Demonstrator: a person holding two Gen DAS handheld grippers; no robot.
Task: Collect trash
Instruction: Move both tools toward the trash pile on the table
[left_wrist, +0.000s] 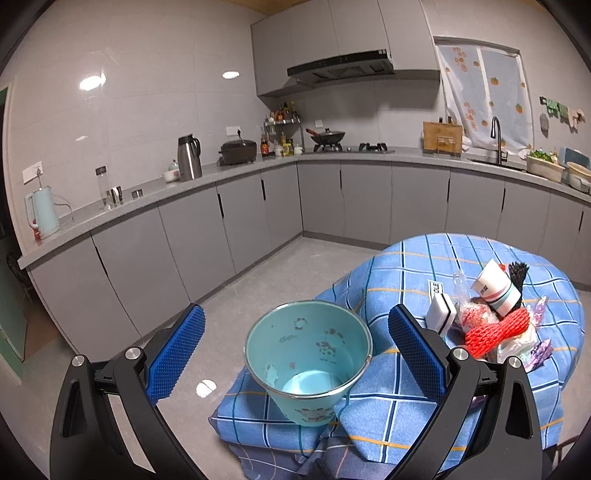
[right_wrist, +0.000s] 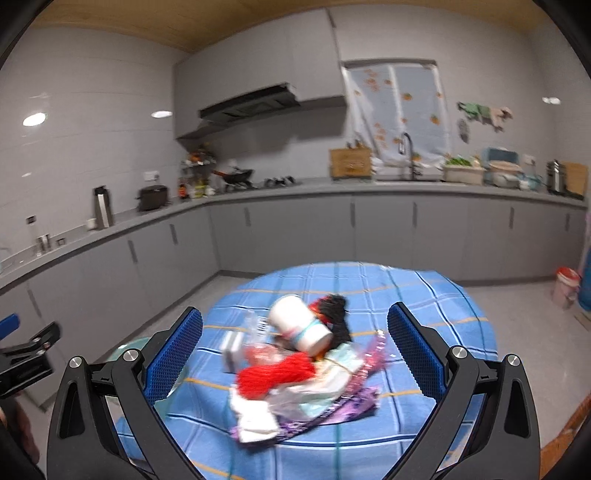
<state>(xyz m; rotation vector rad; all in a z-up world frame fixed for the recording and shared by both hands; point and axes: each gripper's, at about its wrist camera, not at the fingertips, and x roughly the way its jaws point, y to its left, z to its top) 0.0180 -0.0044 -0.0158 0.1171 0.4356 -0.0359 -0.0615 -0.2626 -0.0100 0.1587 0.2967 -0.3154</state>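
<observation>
Left wrist view: left gripper (left_wrist: 295, 345) spread wide, blue pads (left_wrist: 176, 354) empty, nothing pinched. Teal bucket (left_wrist: 308, 360) sits lower centre between the two fingers, upright, on the blue checked tablecloth (left_wrist: 424, 258), near the table's edge; inside looks empty. Trash pile (left_wrist: 495, 317) at right of frame: white paper cup (left_wrist: 496, 291) tipped over on top, red foam net (left_wrist: 496, 330) below it, white-and-black sponge block (left_wrist: 439, 314) just left of the pile, purple wrappers (left_wrist: 537, 354) at lower right. Grey kitchen counter (left_wrist: 229, 173) runs across the background.

Right wrist view, blurred: right gripper (right_wrist: 294, 354) also spread, holding nothing. Same pile (right_wrist: 303, 373) centre frame between the fingers, on the cloth (right_wrist: 424, 295); cup (right_wrist: 299, 323) on top, red net (right_wrist: 275, 376) centre, purple wrapper (right_wrist: 332, 413) below. Part of the left gripper (right_wrist: 26, 350) at left edge.
</observation>
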